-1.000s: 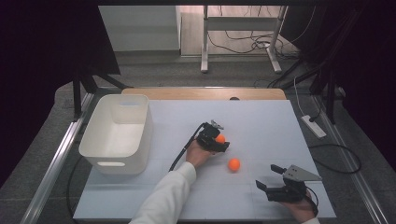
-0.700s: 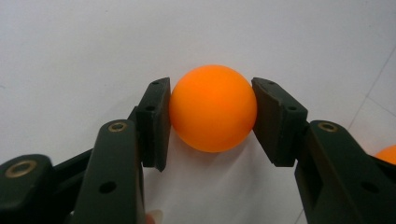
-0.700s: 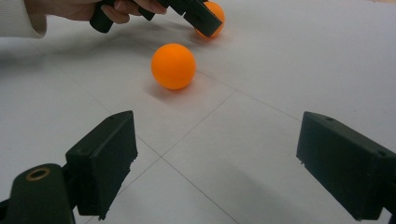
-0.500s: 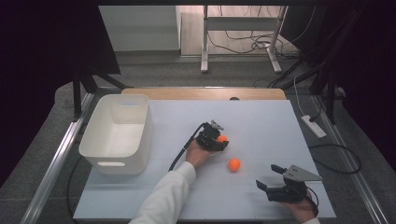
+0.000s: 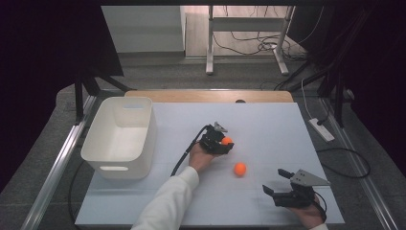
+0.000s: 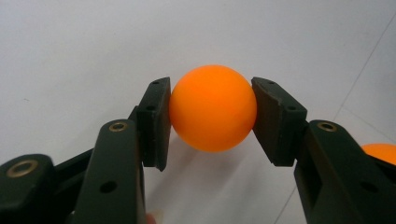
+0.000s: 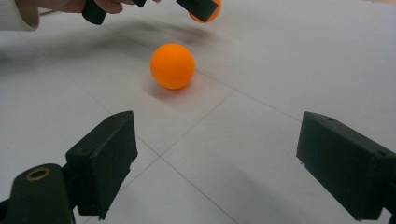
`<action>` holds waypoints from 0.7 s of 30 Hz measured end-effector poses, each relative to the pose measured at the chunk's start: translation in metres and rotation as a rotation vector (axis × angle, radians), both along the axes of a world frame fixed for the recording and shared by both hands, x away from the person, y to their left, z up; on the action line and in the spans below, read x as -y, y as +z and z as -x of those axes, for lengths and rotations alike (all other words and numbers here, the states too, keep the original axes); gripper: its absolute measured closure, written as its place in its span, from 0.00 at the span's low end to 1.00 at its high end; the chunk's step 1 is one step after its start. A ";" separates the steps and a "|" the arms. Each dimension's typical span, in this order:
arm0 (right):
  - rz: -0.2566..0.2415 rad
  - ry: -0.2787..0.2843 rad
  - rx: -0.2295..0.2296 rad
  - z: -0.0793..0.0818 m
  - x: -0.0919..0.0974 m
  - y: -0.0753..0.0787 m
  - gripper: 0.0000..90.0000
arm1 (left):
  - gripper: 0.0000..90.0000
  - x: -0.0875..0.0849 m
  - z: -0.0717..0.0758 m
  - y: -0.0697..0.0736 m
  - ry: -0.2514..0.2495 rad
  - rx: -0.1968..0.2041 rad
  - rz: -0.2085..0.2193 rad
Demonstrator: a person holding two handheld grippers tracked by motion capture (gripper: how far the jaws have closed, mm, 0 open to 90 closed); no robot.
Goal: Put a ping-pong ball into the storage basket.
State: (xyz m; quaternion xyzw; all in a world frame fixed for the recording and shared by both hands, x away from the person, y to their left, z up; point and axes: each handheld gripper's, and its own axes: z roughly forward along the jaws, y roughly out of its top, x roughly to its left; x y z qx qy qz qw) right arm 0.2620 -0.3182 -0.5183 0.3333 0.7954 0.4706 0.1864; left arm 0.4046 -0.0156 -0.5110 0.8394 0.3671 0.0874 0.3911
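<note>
Since the earlier frames, my left gripper has just been closing its jaws, and it is now clamped on one orange ball, a pad pressing each side of it. My left hand has barely shifted, and my right gripper has kept its place.

Going left to right across the white table in the high view: one white bin stands near the left edge, with a handle slot in its near wall. It is well apart from everything else. Next comes my white sleeve, reaching up from the bottom edge to my left hand, with the gripper's black cable trailing beside it. The held ball sits in the left gripper near the middle of the table. Just to its right and nearer to me lies a second orange ball, free on the surface and touched by nothing. Farthest right, near the front edge, is my right gripper, jaws wide apart and holding nothing, its grey plate on top.

In the right gripper view, the loose ball lies straight ahead between the jaws' line of sight, with bare table between.

I count two orange balls, one bin, two grippers.
</note>
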 end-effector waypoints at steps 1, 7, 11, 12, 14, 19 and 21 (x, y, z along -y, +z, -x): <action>0.000 0.000 0.000 0.000 0.000 0.000 0.13 | 0.57 -0.001 0.001 0.001 0.002 -0.001 0.006; -0.007 0.002 0.009 0.001 0.000 0.001 0.14 | 0.57 -0.004 0.004 0.004 0.000 0.006 0.022; -0.006 -0.002 0.007 0.001 0.000 0.001 0.13 | 0.57 -0.008 0.008 0.007 0.000 0.011 0.044; -0.006 -0.002 0.007 0.001 0.000 0.001 0.13 | 0.57 -0.008 0.008 0.007 0.000 0.011 0.044; -0.005 -0.001 0.006 0.000 0.000 0.000 0.14 | 0.57 -0.009 0.009 0.008 -0.002 0.016 0.046; -0.001 -0.001 0.006 0.000 0.000 0.001 0.14 | 0.57 -0.013 0.014 0.015 -0.009 0.033 0.050; -0.002 0.001 0.007 0.000 -0.001 0.000 0.13 | 0.57 -0.014 0.015 0.016 -0.010 0.036 0.052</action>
